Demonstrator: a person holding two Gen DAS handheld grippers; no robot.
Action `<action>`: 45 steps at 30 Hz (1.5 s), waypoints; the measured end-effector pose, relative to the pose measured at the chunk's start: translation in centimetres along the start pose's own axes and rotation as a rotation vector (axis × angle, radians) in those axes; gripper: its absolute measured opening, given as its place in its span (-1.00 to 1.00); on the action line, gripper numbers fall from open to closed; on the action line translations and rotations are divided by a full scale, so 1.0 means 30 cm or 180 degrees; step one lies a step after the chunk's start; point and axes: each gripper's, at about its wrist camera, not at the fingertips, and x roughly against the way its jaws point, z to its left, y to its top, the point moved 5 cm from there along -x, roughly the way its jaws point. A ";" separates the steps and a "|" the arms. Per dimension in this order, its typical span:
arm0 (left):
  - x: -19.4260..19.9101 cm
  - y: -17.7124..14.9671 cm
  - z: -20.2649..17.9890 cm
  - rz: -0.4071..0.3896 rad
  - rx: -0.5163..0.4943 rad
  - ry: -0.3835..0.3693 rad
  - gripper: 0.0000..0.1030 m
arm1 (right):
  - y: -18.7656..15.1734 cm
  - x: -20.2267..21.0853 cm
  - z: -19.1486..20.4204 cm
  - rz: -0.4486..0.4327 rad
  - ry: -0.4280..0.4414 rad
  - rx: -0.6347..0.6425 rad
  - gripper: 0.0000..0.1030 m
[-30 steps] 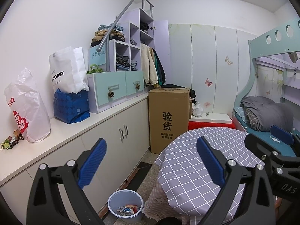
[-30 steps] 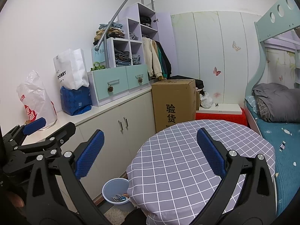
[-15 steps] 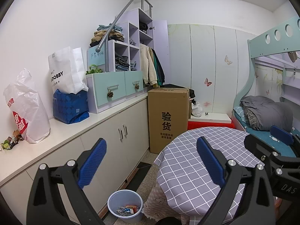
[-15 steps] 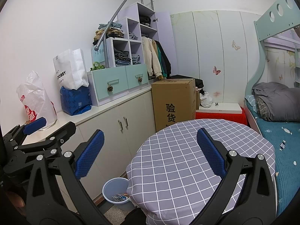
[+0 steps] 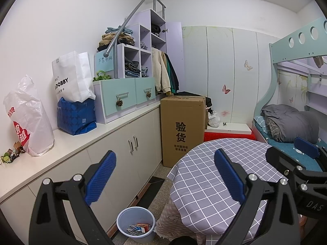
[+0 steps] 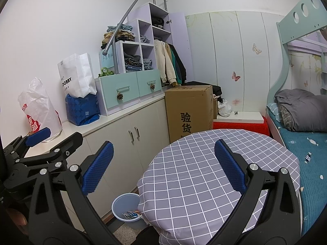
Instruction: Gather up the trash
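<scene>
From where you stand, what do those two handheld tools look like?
Both match: the left tool and right tool have black, angular arms with silver bolts, each tipped with a ribbed blue pad. White letters "DAS" mark the right tool's body in the left view.

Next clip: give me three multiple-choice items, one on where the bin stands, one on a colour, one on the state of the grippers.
1. Where is the bin?
A. On the counter
B. On the floor beside the table
C. On the bed

2. What colour are the gripper pads?
A. Blue
B. Red
C. Yellow

3. How are the left gripper and right gripper?
A. Both shut on wrappers
B. One open, one shut
C. Both open, empty

Answers: 1 B, it sits between the cabinet and the table. 2 A, ridged blue pads show in both views. 3 C, wide gaps, nothing held.
</scene>
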 end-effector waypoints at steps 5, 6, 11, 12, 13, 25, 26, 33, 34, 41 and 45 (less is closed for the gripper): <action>0.001 0.000 -0.001 -0.0002 -0.0002 -0.0004 0.84 | -0.001 0.000 0.000 0.0003 -0.0002 -0.0002 0.88; 0.001 0.000 -0.001 -0.0001 -0.0001 -0.0003 0.84 | -0.001 0.001 -0.001 0.0003 0.0001 -0.0003 0.88; 0.002 -0.001 -0.002 -0.0001 -0.0003 -0.0003 0.84 | -0.002 -0.002 0.002 -0.0001 -0.0005 0.0002 0.88; 0.001 0.001 -0.003 -0.0001 0.0000 -0.0006 0.84 | -0.003 -0.001 0.001 -0.0001 -0.0005 0.0005 0.88; 0.002 0.001 -0.003 -0.0002 -0.0001 -0.0006 0.84 | -0.004 -0.001 0.001 -0.0001 -0.0006 0.0005 0.88; -0.004 0.005 -0.006 -0.0004 -0.0017 -0.0020 0.84 | -0.006 -0.001 -0.004 0.0001 -0.0007 -0.0001 0.88; -0.003 0.006 -0.007 -0.0005 -0.0021 -0.0025 0.84 | -0.005 -0.001 -0.002 0.0002 -0.0009 -0.0002 0.88; -0.004 0.008 -0.011 -0.0005 -0.0022 -0.0027 0.84 | -0.004 -0.001 -0.002 0.0003 -0.0007 -0.0003 0.88; -0.005 0.007 -0.011 -0.0004 -0.0025 -0.0027 0.84 | -0.004 -0.002 -0.001 0.0003 -0.0007 -0.0002 0.88; -0.003 0.006 -0.010 -0.0003 -0.0029 -0.0034 0.84 | -0.007 -0.001 -0.004 0.0003 -0.0012 -0.0008 0.88; -0.003 0.007 -0.011 -0.0002 -0.0032 -0.0030 0.84 | -0.006 -0.002 -0.002 0.0005 -0.0013 -0.0008 0.88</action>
